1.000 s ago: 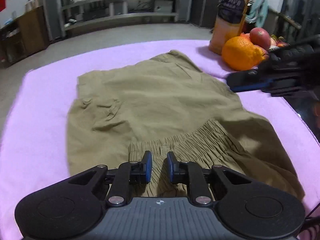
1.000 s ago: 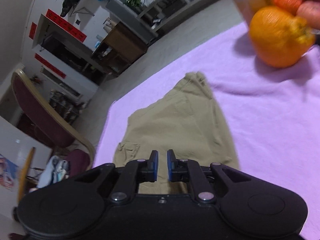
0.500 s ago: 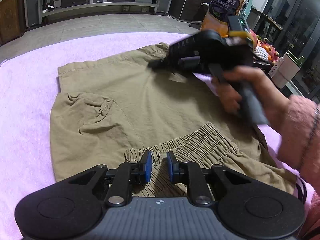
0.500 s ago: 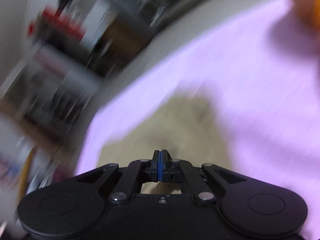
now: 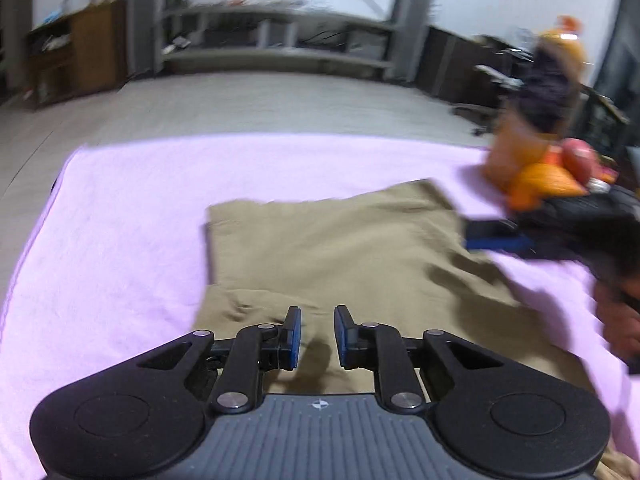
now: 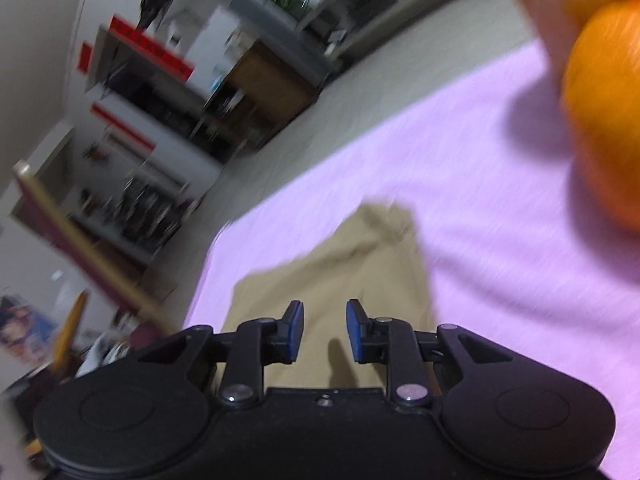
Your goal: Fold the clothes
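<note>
Khaki shorts [image 5: 344, 256] are lying flat on the pink-covered bench [image 5: 120, 240], folded. Left gripper [image 5: 316, 336] is hovering over the near edge, fingers slightly apart, gripping nothing. Right gripper [image 6: 324, 330] is sitting at the shorts' right edge, fingers just opening, nothing between them. An orange [image 6: 608, 120] is sitting far right.

Right gripper [image 6: 324, 330], jaws just parting, empty, over khaki shorts [image 6: 340, 276] on pink cloth [image 6: 460, 208].
</note>
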`<state>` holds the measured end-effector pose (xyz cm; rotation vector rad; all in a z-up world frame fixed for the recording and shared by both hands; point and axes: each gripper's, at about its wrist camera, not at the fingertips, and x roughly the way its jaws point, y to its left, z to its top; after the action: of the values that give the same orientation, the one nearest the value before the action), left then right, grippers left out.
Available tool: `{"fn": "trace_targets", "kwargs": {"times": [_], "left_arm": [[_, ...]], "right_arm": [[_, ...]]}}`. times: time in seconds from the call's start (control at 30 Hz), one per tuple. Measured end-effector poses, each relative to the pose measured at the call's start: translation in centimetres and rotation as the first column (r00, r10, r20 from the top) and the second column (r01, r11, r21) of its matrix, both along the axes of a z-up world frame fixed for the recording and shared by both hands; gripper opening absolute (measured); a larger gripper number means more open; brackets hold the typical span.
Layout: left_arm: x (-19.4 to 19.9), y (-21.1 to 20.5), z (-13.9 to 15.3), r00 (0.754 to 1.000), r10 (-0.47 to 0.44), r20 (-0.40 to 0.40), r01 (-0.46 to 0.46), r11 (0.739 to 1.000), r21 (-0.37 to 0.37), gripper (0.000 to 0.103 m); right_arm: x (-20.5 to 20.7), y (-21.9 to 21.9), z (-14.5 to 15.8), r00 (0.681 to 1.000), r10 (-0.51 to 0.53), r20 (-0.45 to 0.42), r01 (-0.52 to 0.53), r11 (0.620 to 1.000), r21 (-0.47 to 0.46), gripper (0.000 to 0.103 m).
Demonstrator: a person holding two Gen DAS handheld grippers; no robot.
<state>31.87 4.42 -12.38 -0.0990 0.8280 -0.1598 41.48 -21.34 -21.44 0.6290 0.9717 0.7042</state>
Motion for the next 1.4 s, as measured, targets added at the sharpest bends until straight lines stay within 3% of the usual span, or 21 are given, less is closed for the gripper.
{"fn": "trace_targets", "kwargs": {"times": [0.1,0.17,0.23,0.27,0.33,0.37,0.53,0.7,0.8,0.87,0.93,0.97,1.07,1.13,1.23,1.3,1.4], "left_arm": [[1.0,1.3,-0.9,0.996,0.076,0.039,-0.076,0.997,0.011,0.012],[0.9,1.7,-0.5,0.977,0.185,0.102,-0.195,0.977,0.089,0.012],[0.9,1.9,0.1,0.947,0.275,0.168,-0.306,0.931,0.199,0.012],[0.5,1.9,0.7,0.942,0.281,0.184,-0.317,0.925,0.211,0.012],[-0.6,2.1,2.2,0.942,0.268,0.201,-0.31,0.926,0.215,0.016],[-1.3,2.2,3.2,0.946,0.255,0.202,-0.296,0.931,0.214,0.021],[-5.9,1.0,7.8,0.961,0.157,0.229,-0.212,0.947,0.242,0.024],[-12.4,1.7,10.0,0.976,0.085,0.202,-0.114,0.984,0.134,0.029],[-15.5,1.9,8.7,0.994,0.02,0.104,-0.026,0.998,0.063,0.028],[-17.2,1.7,7.5,0.998,0.002,0.067,-0.006,0.998,0.058,0.027],[-19.0,1.9,6.8,0.999,-0.02,0.042,0.019,1.0,0.024,0.026],[-20.0,2.3,6.8,0.999,-0.036,0.038,0.037,0.999,-0.014,0.021],[-22.3,2.4,6.7,0.981,-0.191,0.043,0.195,0.976,-0.094,0.02],[-22.6,1.1,5.8,0.96,-0.279,0.031,0.28,0.959,-0.052,0.021],[-21.5,-0.2,3.5,0.959,-0.279,-0.045,0.28,0.96,0.016,0.019],[-20.4,-0.3,2.5,0.965,-0.248,-0.083,0.25,0.968,0.016,0.019],[-18.6,0.4,1.3,0.978,-0.173,-0.113,0.174,0.985,-0.002,0.02]], "right_arm": [[0.4,0.5,-1.6,0.999,-0.006,-0.038,0.004,0.999,-0.036,0.018],[0.3,-0.3,-2.0,0.993,-0.116,-0.016,0.115,0.993,-0.035,0.007],[-0.2,-1.6,-1.4,0.959,-0.28,0.035,0.282,0.956,-0.076,0.007],[-0.5,-2.2,-0.8,0.94,-0.336,0.052,0.34,0.934,-0.106,0.016],[-1.1,-3.0,0.5,0.926,-0.37,0.07,0.377,0.913,-0.159,0.023],[-1.5,-3.3,1.3,0.928,-0.367,0.067,0.373,0.91,-0.181,0.023],[-6.4,-4.7,6.1,0.933,-0.356,0.052,0.355,0.884,-0.303,0.024],[-14.2,-6.6,11.1,0.941,-0.317,0.114,0.336,0.906,-0.258,0.035],[-17.6,-6.2,11.3,0.953,-0.279,0.116,0.299,0.929,-0.216,0.036],[-19.4,-5.6,10.8,0.965,-0.241,0.103,0.257,0.947,-0.194,0.035],[-20.1,-3.7,9.7,0.988,-0.147,0.057,0.155,0.97,-0.189,0.035],[-20.5,-2.6,9.4,0.995,-0.092,0.043,0.099,0.977,-0.189,0.035],[-22.0,0.0,9.4,0.997,0.063,0.032,-0.058,0.988,-0.141,0.035],[-22.5,1.3,9.0,0.99,0.142,0.002,-0.141,0.986,-0.09,0.035],[-22.4,3.8,7.4,0.975,0.211,-0.07,-0.219,0.967,-0.129,0.035],[-21.7,5.1,5.6,0.969,0.21,-0.129,-0.234,0.949,-0.21,0.03],[-20.5,5.8,3.6,0.97,0.161,-0.18,-0.204,0.945,-0.257,0.024]]}}
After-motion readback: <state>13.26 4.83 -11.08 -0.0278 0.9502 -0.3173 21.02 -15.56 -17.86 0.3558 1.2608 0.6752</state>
